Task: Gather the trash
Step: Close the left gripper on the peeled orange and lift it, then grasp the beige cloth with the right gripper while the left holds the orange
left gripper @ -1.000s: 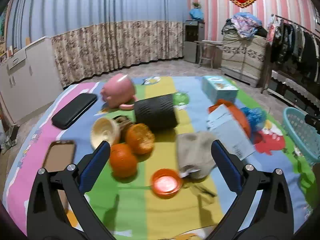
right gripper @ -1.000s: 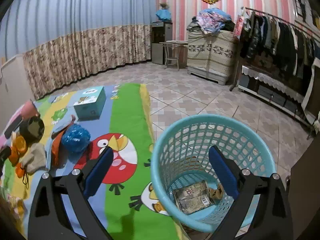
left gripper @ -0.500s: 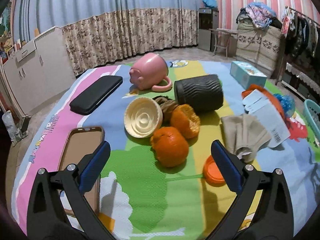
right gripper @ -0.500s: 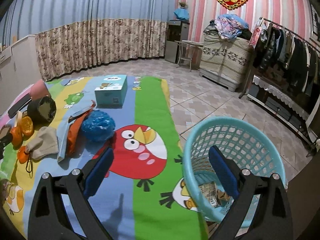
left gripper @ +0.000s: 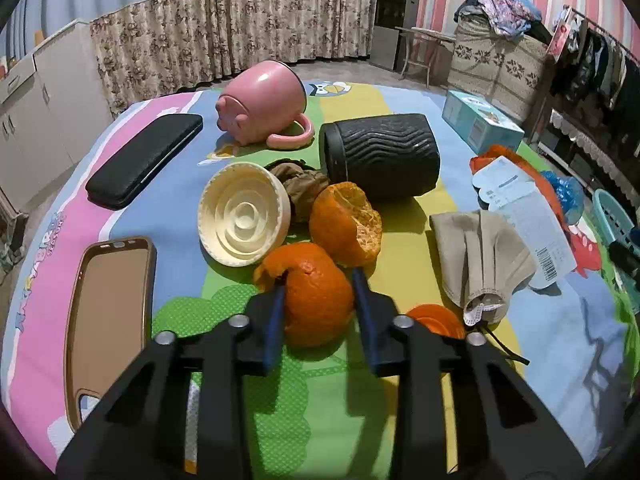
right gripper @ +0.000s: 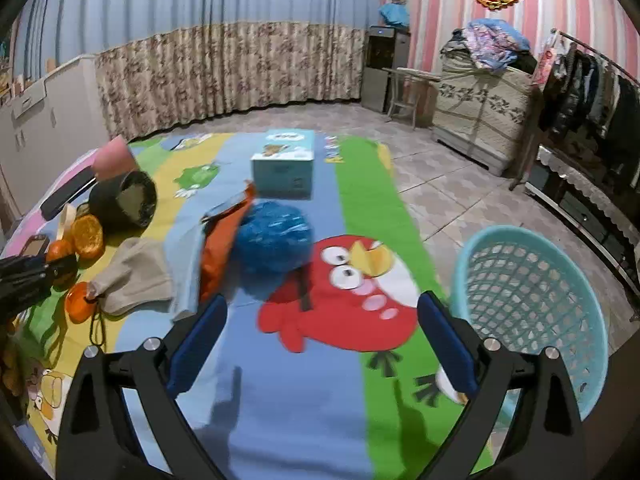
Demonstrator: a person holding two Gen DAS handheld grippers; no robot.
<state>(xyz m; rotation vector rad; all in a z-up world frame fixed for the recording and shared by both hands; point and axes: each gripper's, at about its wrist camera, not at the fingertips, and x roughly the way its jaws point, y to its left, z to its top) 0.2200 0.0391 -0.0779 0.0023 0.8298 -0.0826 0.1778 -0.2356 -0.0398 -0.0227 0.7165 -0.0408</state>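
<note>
Now — step: grab peel
Left gripper: fingers closing around orange peel, mat centre
Right gripper: fingers spread, empty
Basket: 3 o'clock
Tip: squeeze gently — hollow peel crumples

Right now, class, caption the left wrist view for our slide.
Left gripper closing on orange peel amid clutter on a colourful mat.

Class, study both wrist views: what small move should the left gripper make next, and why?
Probably finish closing, then lift. The left gripper has its closing jaws either side of the nearest orange peel shell, which sits on the colourful cartoon mat. The light blue plastic basket waits off the mat's far side.
</note>
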